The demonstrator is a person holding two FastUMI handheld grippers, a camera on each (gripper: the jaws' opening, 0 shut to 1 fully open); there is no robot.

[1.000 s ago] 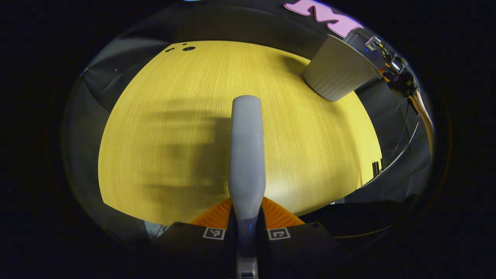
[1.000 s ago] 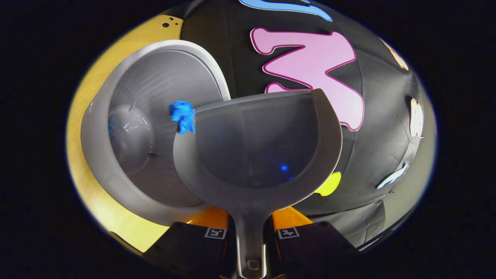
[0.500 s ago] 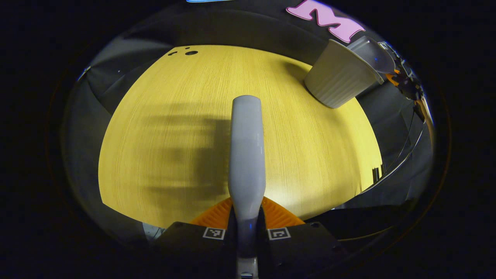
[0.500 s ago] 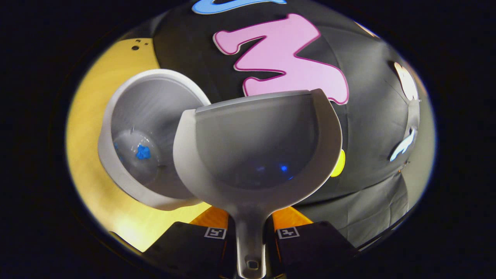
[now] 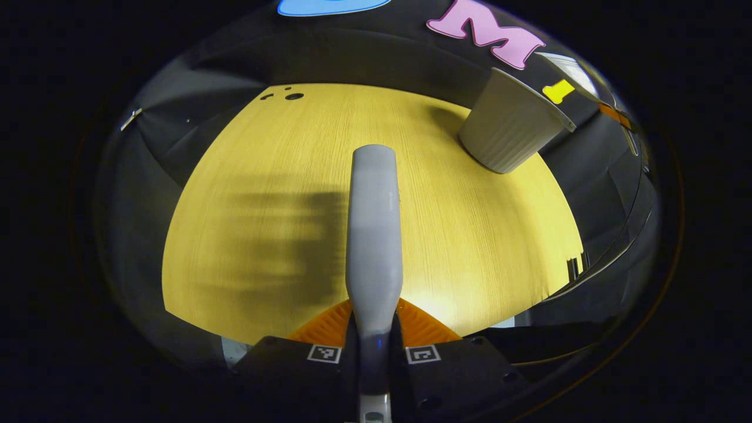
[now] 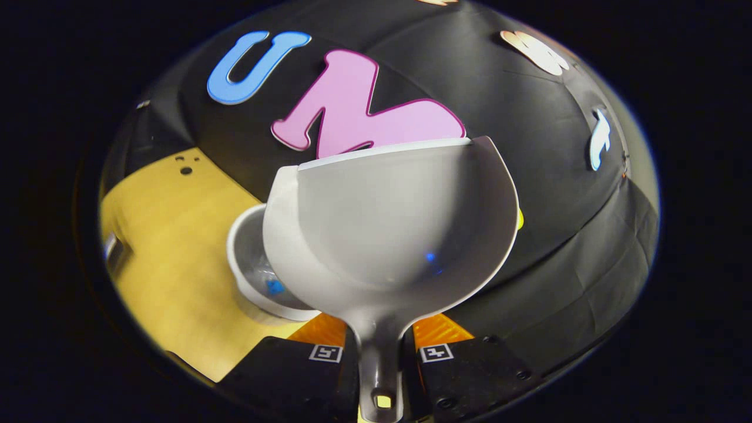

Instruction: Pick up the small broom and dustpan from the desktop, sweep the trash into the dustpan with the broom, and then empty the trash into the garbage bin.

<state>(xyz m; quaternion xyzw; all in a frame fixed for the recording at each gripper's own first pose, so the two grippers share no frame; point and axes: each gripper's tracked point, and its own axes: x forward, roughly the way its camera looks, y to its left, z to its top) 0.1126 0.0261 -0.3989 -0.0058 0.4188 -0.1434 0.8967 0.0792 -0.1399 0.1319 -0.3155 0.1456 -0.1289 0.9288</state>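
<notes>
the emptying step looks done. in the right gripper view the right claw (image 6: 380,352) pinches the handle of the dustpan (image 6: 399,229), whose scoop looks empty at frame centre, raised above the bin (image 6: 249,282) at lower left; a blue scrap (image 6: 274,287) lies inside the bin. in the left gripper view the left claw (image 5: 373,352) pinches the broom (image 5: 374,229) over the desk (image 5: 264,235), the bin at upper right. next, likely, both tools go down on the desk.

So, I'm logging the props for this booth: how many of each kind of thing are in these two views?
Broom: 1
Dustpan: 1
Garbage bin: 1
Blue trash scrap, inside the bin: 1
Wooden desktop: 1
Total: 5
</notes>
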